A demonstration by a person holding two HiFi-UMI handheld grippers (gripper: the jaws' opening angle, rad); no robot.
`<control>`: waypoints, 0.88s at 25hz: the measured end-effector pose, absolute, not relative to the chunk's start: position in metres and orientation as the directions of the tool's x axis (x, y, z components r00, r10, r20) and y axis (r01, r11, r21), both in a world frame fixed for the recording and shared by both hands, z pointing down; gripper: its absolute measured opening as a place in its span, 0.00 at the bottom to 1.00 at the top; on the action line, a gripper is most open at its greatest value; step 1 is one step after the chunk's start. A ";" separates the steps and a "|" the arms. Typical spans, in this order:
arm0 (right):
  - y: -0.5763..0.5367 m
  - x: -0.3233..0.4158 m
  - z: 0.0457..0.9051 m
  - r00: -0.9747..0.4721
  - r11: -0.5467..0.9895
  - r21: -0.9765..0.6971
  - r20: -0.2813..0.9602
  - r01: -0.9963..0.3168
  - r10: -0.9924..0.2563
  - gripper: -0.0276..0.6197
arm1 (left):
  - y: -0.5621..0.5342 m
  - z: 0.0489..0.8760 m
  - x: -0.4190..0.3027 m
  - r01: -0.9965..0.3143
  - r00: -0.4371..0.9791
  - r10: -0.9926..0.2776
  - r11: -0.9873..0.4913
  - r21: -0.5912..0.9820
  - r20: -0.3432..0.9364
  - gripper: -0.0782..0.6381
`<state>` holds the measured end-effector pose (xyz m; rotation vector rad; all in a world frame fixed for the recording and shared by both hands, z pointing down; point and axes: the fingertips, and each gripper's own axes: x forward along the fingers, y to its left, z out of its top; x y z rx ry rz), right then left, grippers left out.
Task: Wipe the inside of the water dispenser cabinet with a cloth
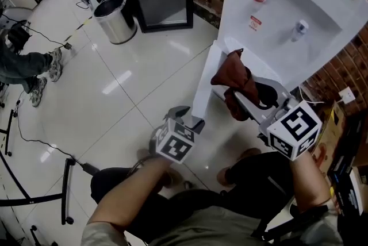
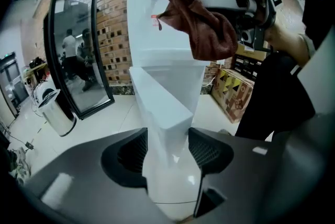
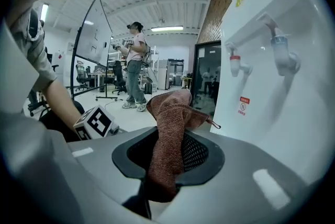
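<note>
Right gripper (image 3: 166, 159) on cloth (image 3: 170, 113), lengthwise along jaws

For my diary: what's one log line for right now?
left tool: gripping door edge | right tool: holding cloth | cloth: in air before dispenser

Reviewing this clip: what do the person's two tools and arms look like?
The left tool and right tool have grey moulded bodies with dark mesh-textured pads lining the jaws. Each carries a white cube printed with black square markers. The person wears a light grey short sleeve.
</note>
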<state>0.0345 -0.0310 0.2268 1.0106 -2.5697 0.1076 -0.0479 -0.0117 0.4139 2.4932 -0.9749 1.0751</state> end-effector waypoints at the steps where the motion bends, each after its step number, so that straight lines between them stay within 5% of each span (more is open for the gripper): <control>1: -0.034 0.036 0.227 -0.668 0.739 0.062 0.380 -0.671 -0.639 0.23 | -0.014 0.414 -0.053 -0.663 0.494 -0.468 -0.748 -0.031 0.732 0.45; 7: -0.040 0.005 0.233 -0.703 0.773 0.034 0.392 -0.633 -0.593 0.23 | -0.033 0.413 -0.098 -0.703 0.425 -0.505 -0.707 -0.077 0.751 0.36; 22: -0.062 -0.155 0.324 -0.796 0.930 -0.041 0.531 -0.366 -0.290 0.23 | -0.068 0.414 -0.143 -0.727 0.426 -0.564 -0.678 -0.103 0.708 0.35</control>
